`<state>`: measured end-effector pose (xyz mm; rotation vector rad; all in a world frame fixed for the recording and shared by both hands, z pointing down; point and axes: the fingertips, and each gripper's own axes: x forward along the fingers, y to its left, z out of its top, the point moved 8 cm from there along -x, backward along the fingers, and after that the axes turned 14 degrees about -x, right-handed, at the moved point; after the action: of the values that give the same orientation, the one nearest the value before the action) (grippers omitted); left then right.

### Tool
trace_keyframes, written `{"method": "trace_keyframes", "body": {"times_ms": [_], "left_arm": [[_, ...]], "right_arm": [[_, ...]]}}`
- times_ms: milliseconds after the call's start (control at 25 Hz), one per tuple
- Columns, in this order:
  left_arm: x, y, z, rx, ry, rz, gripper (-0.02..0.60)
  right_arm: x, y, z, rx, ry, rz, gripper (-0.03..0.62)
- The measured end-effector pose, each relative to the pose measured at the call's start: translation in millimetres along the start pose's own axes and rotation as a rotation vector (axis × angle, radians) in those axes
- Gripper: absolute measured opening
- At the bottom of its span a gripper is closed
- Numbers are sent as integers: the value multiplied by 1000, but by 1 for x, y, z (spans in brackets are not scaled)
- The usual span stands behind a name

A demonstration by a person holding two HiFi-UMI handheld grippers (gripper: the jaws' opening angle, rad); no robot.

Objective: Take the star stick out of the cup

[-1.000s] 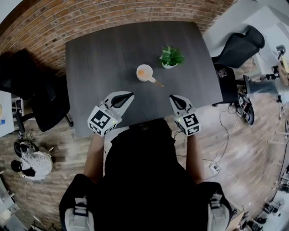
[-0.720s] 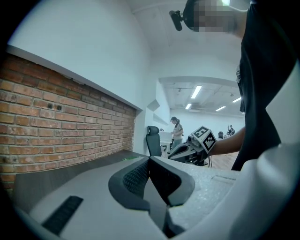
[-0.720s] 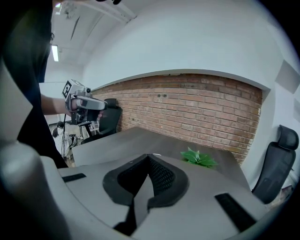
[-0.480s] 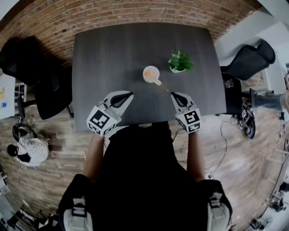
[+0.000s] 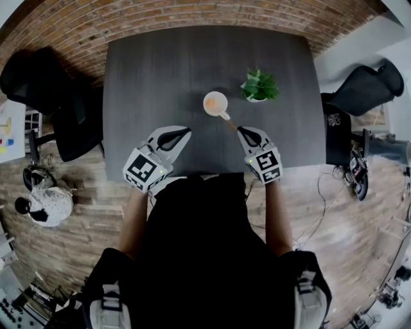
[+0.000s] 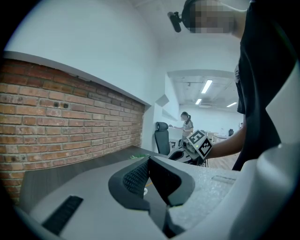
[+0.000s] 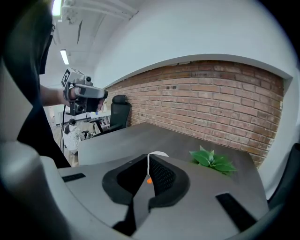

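**Head view.** A dark table (image 5: 148, 77) stood against a brick wall (image 5: 192, 13). A white cup (image 5: 215, 103) sat right of the table's centre, with a small potted plant (image 5: 259, 85) just beside it, to the right and slightly farther. The star stick (image 5: 229, 121) was in the cup, leaning out over the near-right rim. Its star end was too small to make out. The left gripper (image 5: 185, 131) hung over the near part of the table, left of the cup and apart from it. The right gripper (image 5: 241, 131) hung close to the stick's free end; contact could not be read from this height.

**Left gripper view.** The jaws were drawn together at the tips with nothing between them. The brick wall lay to the left and the table beneath. The right gripper showed beyond, to the right.

**Right gripper view.** The jaws were brought together, with only a thin slit between them. The cup's white rim (image 7: 158, 153) showed just over the tips, and the plant (image 7: 213, 160) was to its right. An orange speck sat in the slit, possibly the stick's end; whether the jaws pinched it was unclear.
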<state>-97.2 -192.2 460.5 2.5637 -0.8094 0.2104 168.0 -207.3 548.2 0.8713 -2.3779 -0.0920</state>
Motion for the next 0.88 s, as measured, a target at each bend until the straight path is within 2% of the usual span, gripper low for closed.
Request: {"method": "trace_keyframes", "body": {"times_ms": [240,640,880], "left_arm": [[12,-1,6,-1,7,-4,2],[10,4,7,-8,15,2,2],[7,6,8,-2,11,-3,2]], "right_arm": [[12,-3,-18,16,42,42,58],[39,4,-39,19,92,82,82],[48,9,-47,-1,144,75,77]]}}
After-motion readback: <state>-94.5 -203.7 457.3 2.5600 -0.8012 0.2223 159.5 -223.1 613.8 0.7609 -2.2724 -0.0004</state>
